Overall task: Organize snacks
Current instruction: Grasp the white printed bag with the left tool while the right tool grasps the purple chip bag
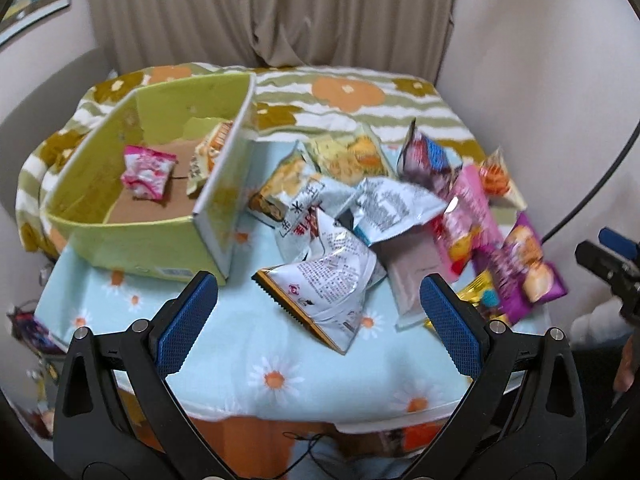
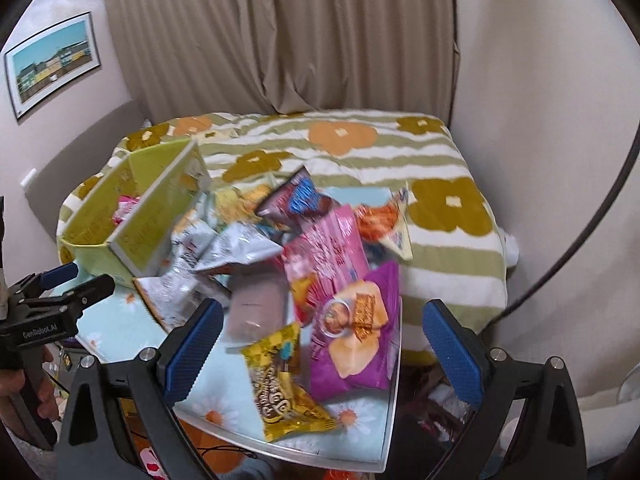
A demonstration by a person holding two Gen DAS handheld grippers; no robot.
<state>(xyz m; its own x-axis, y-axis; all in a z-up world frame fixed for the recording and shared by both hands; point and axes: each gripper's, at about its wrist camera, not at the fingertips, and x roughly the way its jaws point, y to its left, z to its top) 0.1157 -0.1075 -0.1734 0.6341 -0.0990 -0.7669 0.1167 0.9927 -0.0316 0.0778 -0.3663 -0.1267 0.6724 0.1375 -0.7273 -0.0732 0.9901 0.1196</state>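
A green cardboard box (image 1: 140,236) stands at the table's left and holds a pink packet (image 1: 148,174) and a yellow packet (image 1: 210,156). A heap of snack packets lies to its right, with a silver bag (image 1: 332,284) nearest. My left gripper (image 1: 320,324) is open and empty, just short of that bag. In the right wrist view my right gripper (image 2: 324,340) is open and empty, above a yellow packet (image 2: 280,384) and a purple packet (image 2: 356,328). The box (image 2: 132,216) shows at the left there.
A small table with a light blue daisy cloth (image 1: 256,364) holds everything; its front edge (image 2: 320,458) is close. Behind it is a bed with a green-striped flower blanket (image 2: 440,216), then a curtain and walls. A black cable (image 2: 580,240) hangs at right.
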